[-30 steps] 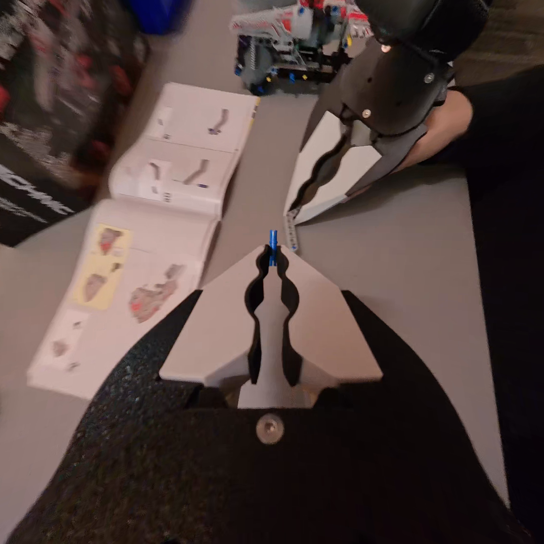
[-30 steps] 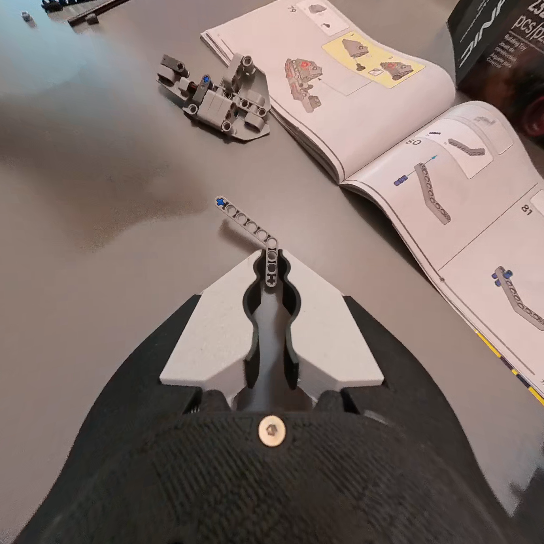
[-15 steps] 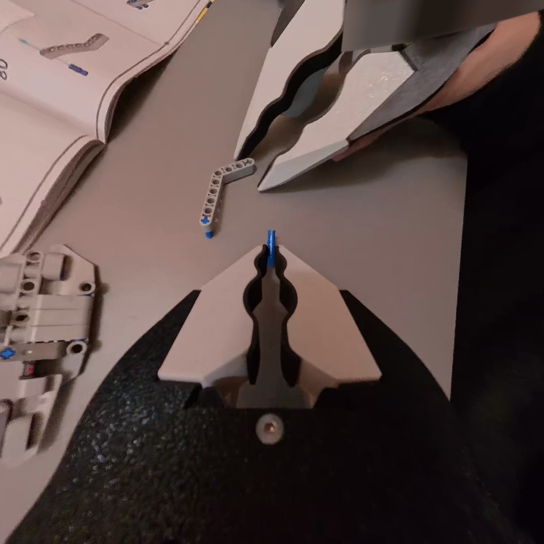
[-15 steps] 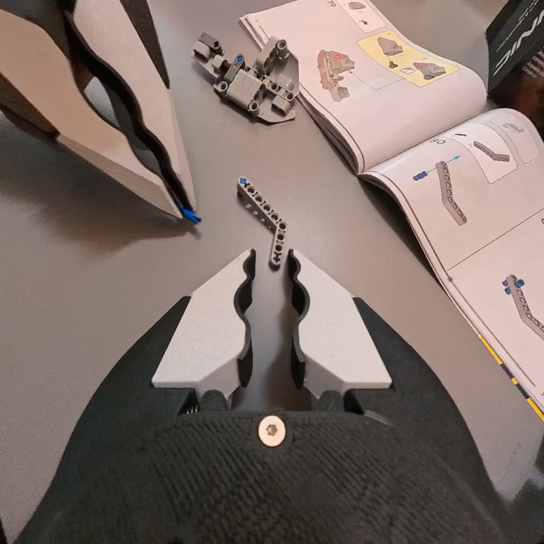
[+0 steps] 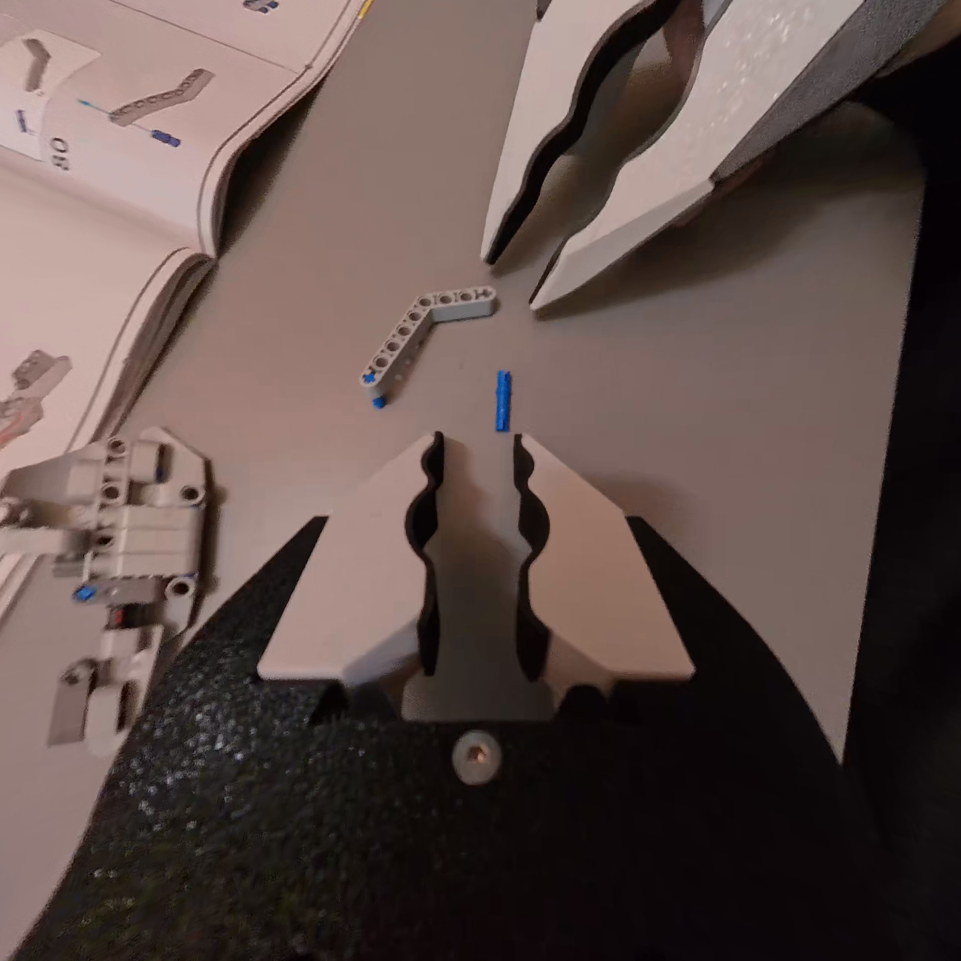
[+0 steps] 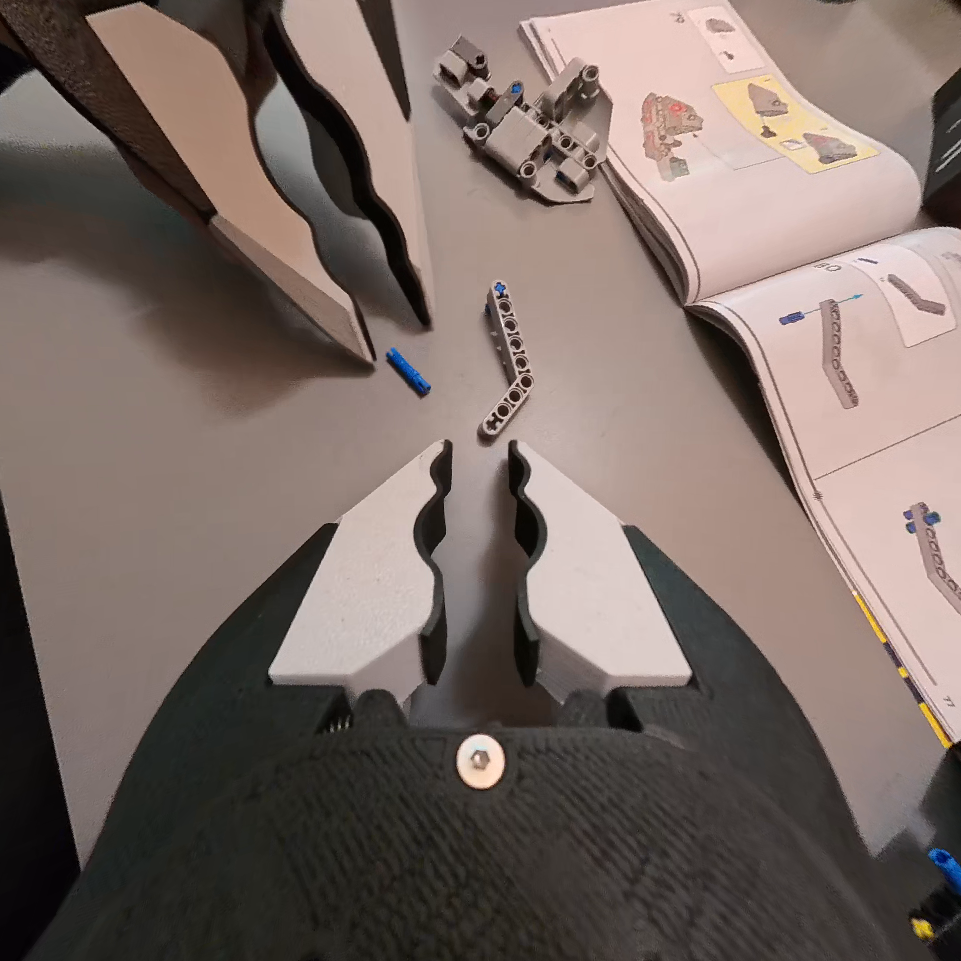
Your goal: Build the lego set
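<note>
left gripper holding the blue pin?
No: the blue pin lies loose on the table just ahead of the open left gripper.

You're working over a plain grey table (image 6: 156, 468) with a smooth matte top, lit warmly from above so soft shadows pool across it. Its right edge (image 5: 884, 468) drops off into near-black darkness in the left wrist view. No walls, windows or floor can be made out.

You are at a plain grey counter (image 6: 156, 468) set up for toy building. An open booklet (image 6: 780, 208) with picture steps, a dark box (image 6: 944, 151) and loose bricks (image 6: 530, 135) show it.
</note>
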The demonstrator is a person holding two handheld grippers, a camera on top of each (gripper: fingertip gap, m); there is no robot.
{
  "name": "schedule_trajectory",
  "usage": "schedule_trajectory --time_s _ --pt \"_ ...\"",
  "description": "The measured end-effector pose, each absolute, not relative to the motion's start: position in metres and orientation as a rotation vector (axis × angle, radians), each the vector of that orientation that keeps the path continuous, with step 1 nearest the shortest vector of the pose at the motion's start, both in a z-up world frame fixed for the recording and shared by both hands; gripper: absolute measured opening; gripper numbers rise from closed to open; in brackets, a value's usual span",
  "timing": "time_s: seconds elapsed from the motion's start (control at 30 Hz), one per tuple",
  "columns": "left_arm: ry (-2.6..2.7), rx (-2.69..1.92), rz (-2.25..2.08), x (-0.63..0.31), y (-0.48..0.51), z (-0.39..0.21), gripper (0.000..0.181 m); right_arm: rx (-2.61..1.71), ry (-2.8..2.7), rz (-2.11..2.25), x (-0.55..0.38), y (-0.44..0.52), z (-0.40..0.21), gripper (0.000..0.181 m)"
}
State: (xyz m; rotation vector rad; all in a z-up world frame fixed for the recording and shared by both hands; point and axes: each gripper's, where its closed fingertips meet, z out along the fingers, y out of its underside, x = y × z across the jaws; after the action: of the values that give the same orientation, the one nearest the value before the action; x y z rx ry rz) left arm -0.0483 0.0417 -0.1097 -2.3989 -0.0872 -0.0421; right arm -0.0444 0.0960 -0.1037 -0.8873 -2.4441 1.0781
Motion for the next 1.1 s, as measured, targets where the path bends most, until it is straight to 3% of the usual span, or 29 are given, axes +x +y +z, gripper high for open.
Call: schedule_trajectory --time_s 0.03,0.27,0.37,0.47,0.77,1.1 --pt "-0.087 -2.401 -0.022 -0.05 0.039 -0.109 0.023 -0.896 -2.44 1.086 -0.044 0.097 -0.103 0.02" --pt "-0.046 -2.403 -0.005 -0.038 0.046 -0.113 0.02 -0.857 -2.457 1.071 -0.041 0.095 -0.103 0.02" --pt "-0.055 -2.398 -0.032 -0.035 0.053 -0.113 0.002 -0.764 -2.444 1.142 -0.039 0.082 -0.095 0.018" --pt "-0.066 -2.392 -0.042 -0.036 0.055 -0.112 0.001 -0.597 -2.428 1.158 -0.035 0.07 -0.088 0.01" --pt "-0.139 -2.286 -0.19 -0.036 0.059 -0.087 0.001 -0.084 -2.22 0.871 -0.04 0.049 -0.083 0.012" --pt "-0.178 -2.169 -0.183 -0.047 0.066 -0.068 0.001 -0.178 -2.103 0.908 -0.05 0.053 -0.066 0.006"
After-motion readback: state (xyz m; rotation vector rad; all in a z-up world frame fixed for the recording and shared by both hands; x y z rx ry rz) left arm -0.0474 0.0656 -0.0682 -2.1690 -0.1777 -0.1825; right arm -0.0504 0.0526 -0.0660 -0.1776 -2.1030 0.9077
